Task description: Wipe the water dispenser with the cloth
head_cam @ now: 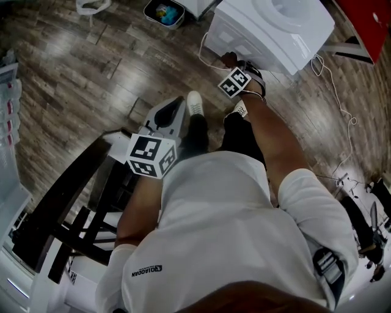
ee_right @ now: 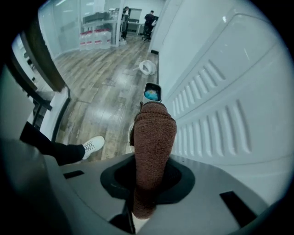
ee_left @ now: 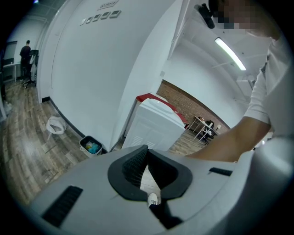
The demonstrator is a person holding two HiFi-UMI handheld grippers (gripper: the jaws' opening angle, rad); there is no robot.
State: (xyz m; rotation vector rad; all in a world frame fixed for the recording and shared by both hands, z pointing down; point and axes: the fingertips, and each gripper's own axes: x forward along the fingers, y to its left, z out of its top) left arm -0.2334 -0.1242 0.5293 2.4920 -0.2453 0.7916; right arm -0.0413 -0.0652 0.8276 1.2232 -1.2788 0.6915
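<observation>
Jaws of right gripper (ee_right: 153, 117) clench brown knitted cloth (ee_right: 154, 142). White plastic water dispenser (ee_right: 220, 92) sits just right of them, louvred panel facing. Left gripper (ee_left: 146, 153) jaws closed, empty. Risk: louvres probably snag the cloth and drag it out.

At the top of your head view, a small bin (head_cam: 164, 12) with blue contents sits on the wood floor (head_cam: 73, 67). A white cable (head_cam: 350, 125) trails down the right side. A dark bench (head_cam: 61, 195) fills the lower left.
</observation>
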